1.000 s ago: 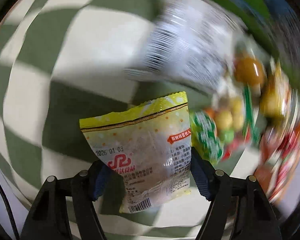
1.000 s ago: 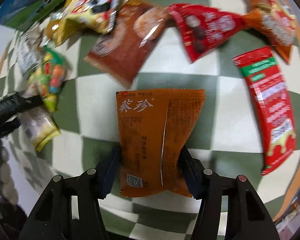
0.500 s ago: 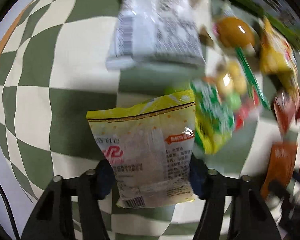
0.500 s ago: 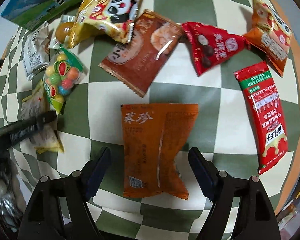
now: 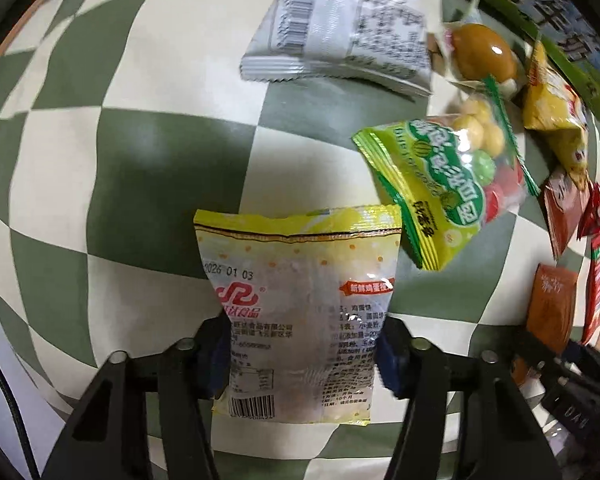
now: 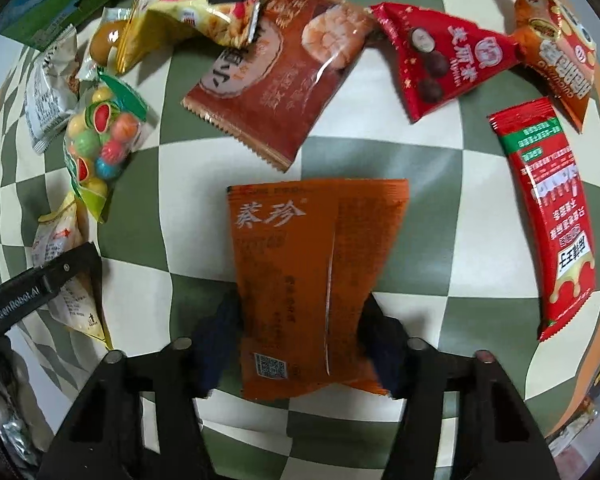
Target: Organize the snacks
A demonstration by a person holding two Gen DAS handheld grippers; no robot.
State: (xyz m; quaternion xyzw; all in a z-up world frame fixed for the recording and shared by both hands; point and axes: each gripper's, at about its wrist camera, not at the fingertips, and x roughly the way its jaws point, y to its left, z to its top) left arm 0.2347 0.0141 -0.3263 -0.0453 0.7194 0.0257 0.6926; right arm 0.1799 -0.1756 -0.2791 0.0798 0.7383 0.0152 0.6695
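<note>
My left gripper [image 5: 300,356] is shut on a pale yellow cake packet [image 5: 300,304], its pads pressing both sides, low over the green-and-cream checked cloth [image 5: 140,152]. My right gripper [image 6: 298,340] is shut on an orange packet [image 6: 312,272], which is pinched in at the waist between the pads. The orange packet [image 5: 550,304] and the right gripper's body also show at the right edge of the left wrist view. The yellow packet [image 6: 64,280] and the left gripper's finger [image 6: 40,284] show at the left of the right wrist view.
A green candy-ball bag [image 5: 448,188], a white packet [image 5: 340,28] and a brown egg pack [image 5: 480,56] lie ahead of the left gripper. In the right view lie a shrimp cracker pack [image 6: 280,76], red triangle pack [image 6: 440,56], panda bags [image 6: 204,0], red sausage stick [image 6: 548,208].
The right gripper was open around the orange packet half a second ago and has closed on it again. The left gripper has swung right with the yellow packet toward the candy bag.
</note>
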